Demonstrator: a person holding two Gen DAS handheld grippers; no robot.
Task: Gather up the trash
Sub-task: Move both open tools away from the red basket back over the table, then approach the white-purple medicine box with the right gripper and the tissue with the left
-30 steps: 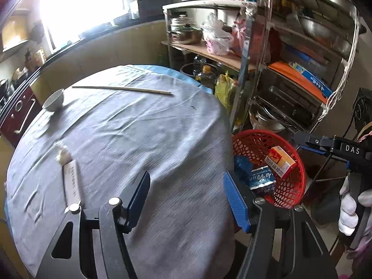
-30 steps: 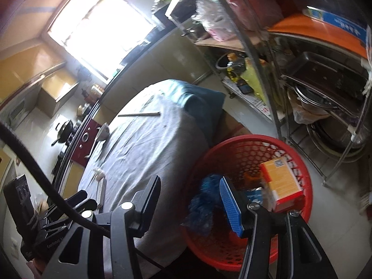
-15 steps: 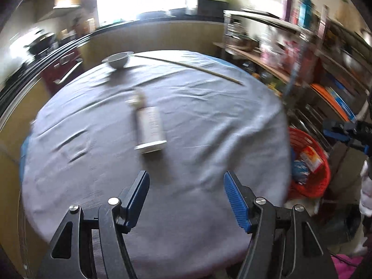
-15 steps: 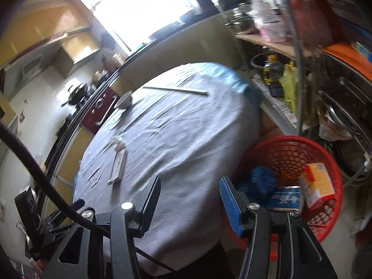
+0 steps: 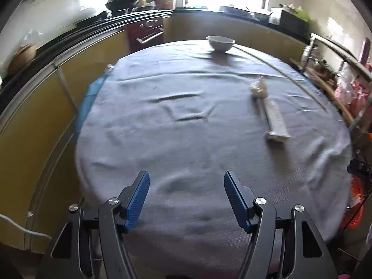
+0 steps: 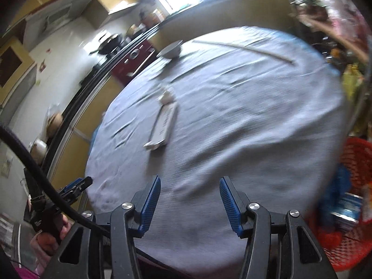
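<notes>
Some trash lies in the basket [image 6: 355,162]; a wrapper [image 5: 275,121] remains on the table [image 5: 186,139]; left claw [image 5: 187,200] and right claw [image 6: 189,202] gape empty.

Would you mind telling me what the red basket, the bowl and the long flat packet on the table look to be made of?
Red basket: moulded plastic, going by its open lattice wall. Bowl: probably glazed ceramic, smooth and pale grey-white. Long flat packet: seemingly paper or thin film, flat with a crimped end; blur leaves this open.

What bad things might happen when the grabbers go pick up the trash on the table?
The flat wrapper lies close against the wrinkled gray tablecloth, so fingers might pinch cloth too. Dragging cloth could slide the white bowl near the far edge. The crumpled wad touches the wrapper and may get knocked away.
</notes>
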